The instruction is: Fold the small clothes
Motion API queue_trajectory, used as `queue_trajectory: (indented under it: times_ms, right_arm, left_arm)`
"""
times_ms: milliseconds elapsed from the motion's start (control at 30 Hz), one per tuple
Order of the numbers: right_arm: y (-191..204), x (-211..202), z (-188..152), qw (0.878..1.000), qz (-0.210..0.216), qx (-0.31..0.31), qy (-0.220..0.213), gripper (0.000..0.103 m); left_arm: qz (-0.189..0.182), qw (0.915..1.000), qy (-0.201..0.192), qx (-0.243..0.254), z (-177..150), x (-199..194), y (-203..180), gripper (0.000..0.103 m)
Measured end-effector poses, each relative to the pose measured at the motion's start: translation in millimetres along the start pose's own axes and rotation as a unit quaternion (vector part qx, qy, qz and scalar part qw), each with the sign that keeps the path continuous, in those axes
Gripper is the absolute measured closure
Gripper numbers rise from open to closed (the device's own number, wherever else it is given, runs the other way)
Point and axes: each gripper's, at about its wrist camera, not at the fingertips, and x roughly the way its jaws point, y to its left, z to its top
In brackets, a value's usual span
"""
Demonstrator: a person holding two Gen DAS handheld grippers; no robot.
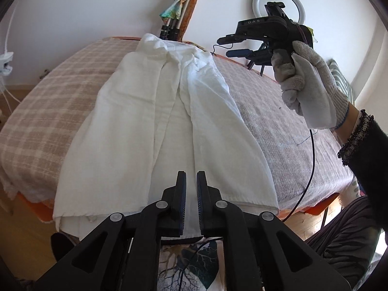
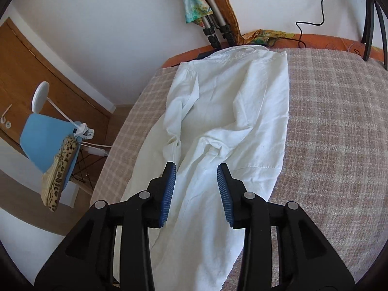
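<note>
A white shirt point(image 1: 165, 121) lies lengthwise on the checked blanket, its sides folded in toward the middle and its collar at the far end. My left gripper point(image 1: 191, 177) hovers over the shirt's near hem with only a narrow gap between its pads and nothing in it. My right gripper point(image 1: 226, 46) is held up in the air at the far right by a gloved hand point(image 1: 310, 89), jaws apart. In the right wrist view the right gripper point(image 2: 196, 166) stands open above the shirt point(image 2: 230, 111), gripping no cloth.
The checked blanket point(image 1: 36, 121) covers a surface with an orange edge point(image 2: 315, 38). Tripod legs point(image 1: 169, 29) and a ring light point(image 1: 278, 2) stand at the far wall. A black cable point(image 1: 310, 157) hangs on the right. A blue chair point(image 2: 41, 133) stands left.
</note>
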Motion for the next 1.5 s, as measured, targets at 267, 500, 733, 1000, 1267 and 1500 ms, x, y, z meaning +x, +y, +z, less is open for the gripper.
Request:
queue_trajectory:
  times_ms: [267, 500, 733, 1000, 1267, 1500]
  right_arm:
    - [-60.6, 16.4, 5.2, 0.997, -0.038, 0.072, 0.001, 0.065]
    - [-69.2, 54.7, 23.7, 0.997, -0.036, 0.066, 0.007, 0.065]
    - [-45.7, 84.6, 23.6, 0.994, -0.101, -0.023, 0.023, 0.072]
    - [-32.7, 72.8, 30.0, 0.983, -0.178, -0.045, 0.010, 0.091]
    - [13.9, 6.4, 47.1, 0.999, -0.044, -0.012, -0.003, 0.060]
    - [89.0, -8.3, 63.0, 0.999, 0.010, -0.034, 0.020, 0.060]
  left_arm:
    - [-0.050, 0.9955, 0.016, 0.079, 32.5, 3.6, -31.0, 0.094]
    - [-0.100, 0.9802, 0.065, 0.158, 28.7, 53.7, -72.2, 0.094]
    - [-0.104, 0.9741, 0.094, 0.177, 20.1, 78.1, -70.8, 0.094]
    - [-0.118, 0.9732, 0.096, 0.172, 16.3, 56.7, -62.0, 0.094]
    - [-0.097, 0.9827, 0.048, 0.150, 74.2, -16.9, 0.2, 0.094]
    - [-0.066, 0.9951, 0.064, 0.038, 94.8, -20.3, 90.2, 0.075]
